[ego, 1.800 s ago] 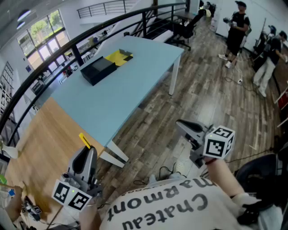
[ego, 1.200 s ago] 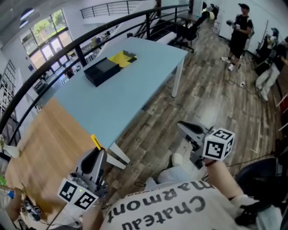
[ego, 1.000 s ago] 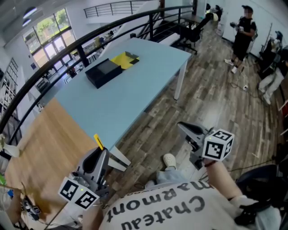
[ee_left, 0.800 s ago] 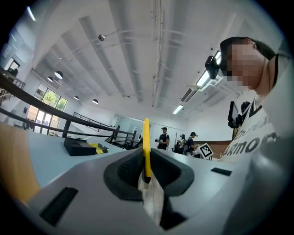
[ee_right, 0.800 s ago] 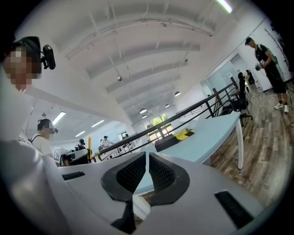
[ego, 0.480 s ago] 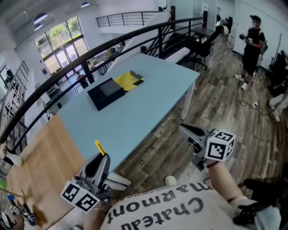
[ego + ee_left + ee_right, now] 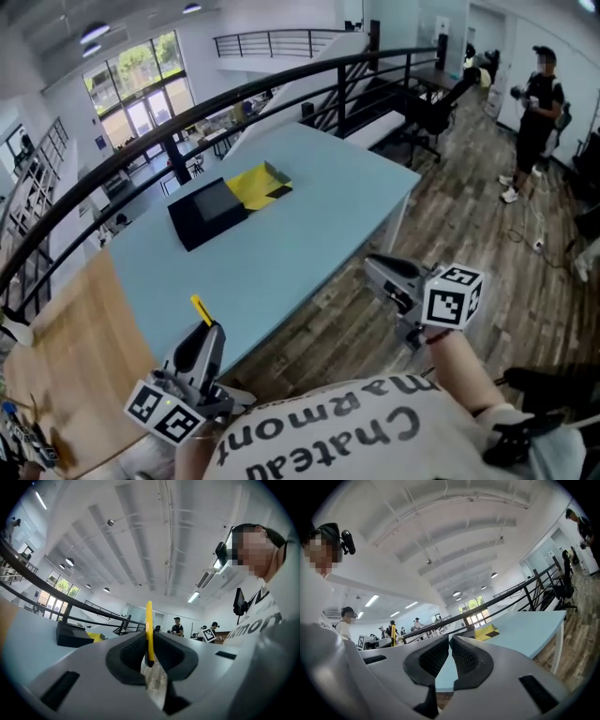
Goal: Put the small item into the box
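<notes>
The thin yellow strip (image 7: pixel 201 309) stands upright, pinched at its lower end in the left gripper (image 7: pixel 207 330) beside the blue table's (image 7: pixel 319 225) near corner, while the flat black box (image 7: pixel 207 213), its yellow flap (image 7: pixel 255 186) alongside, lies toward the table's far side.

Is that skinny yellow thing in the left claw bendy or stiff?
The yellow strip is probably stiff: it stands straight above the left claw. Likely light, being so thin. Pinched only at its end, it might twist.
</notes>
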`<state>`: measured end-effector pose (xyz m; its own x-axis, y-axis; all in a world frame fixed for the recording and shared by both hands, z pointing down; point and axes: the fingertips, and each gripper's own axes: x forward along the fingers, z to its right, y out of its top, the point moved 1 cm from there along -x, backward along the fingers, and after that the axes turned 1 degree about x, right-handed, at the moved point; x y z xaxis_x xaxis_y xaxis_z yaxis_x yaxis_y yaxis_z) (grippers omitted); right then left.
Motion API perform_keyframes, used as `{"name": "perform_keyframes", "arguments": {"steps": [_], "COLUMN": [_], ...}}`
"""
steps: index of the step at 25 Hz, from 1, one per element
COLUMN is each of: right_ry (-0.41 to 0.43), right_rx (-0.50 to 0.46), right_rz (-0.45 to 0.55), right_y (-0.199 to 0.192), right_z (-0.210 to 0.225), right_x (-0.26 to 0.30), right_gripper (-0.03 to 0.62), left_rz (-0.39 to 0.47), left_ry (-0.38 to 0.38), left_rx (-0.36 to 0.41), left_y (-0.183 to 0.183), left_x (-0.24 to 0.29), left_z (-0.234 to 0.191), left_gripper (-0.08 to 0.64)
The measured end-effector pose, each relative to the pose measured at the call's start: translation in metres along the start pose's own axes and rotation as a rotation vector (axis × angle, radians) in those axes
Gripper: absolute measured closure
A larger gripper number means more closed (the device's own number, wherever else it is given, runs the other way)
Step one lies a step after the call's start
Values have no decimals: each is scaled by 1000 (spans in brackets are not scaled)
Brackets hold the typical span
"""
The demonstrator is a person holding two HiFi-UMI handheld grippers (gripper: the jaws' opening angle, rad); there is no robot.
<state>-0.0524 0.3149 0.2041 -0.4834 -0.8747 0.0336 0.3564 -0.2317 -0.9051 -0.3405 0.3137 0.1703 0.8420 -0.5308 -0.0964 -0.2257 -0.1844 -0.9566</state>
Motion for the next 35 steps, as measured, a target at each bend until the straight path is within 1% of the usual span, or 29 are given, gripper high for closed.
{"name": "perform_keyframes", "arguments": {"steps": [3, 6, 9, 11, 13, 16, 20, 23, 27, 31, 33, 35], "right_ry": [-13, -12, 42, 95, 117, 105, 61, 49, 29, 18, 14, 15], "right_rx": [4, 47, 98, 96, 77, 89, 171, 218, 216, 236, 244, 253], "right_rz": [-4, -6, -1, 2, 0, -18, -4, 14, -3, -18, -42, -65], "right_y": [14, 17, 12, 10, 12, 9, -6, -15, -13, -14, -19, -23], "right_z": [27, 47, 55, 53, 54, 63, 77, 81, 91, 106, 115, 125], "right_x": [5, 13, 21, 26, 31, 29, 16, 14, 12, 20, 28, 37], "right_gripper": [546, 546, 546, 546, 546, 546, 546, 546, 546, 546, 546, 546], "left_rz": [20, 26, 21, 19, 18, 10, -24, -48, -66, -83, -92, -91], "left_ry": [28, 64, 109, 136, 149, 151, 132, 105, 83, 71, 76, 89], "left_rx": [-9, -12, -4, -7, -22, -38, -23, -36, -57, -66, -90, -129], "left_y": [-3, -4, -5, -5, -3, -2, -8, -17, -24, -32, -39, -45], "left_x": [21, 36, 42, 46, 52, 60, 67, 73, 89, 105, 114, 123], "left_z": [-3, -6, -7, -10, -13, -11, -7, -7, -4, -10, -19, -29], "left_gripper": [511, 511, 511, 511, 511, 511, 511, 511, 511, 511, 511, 511]}}
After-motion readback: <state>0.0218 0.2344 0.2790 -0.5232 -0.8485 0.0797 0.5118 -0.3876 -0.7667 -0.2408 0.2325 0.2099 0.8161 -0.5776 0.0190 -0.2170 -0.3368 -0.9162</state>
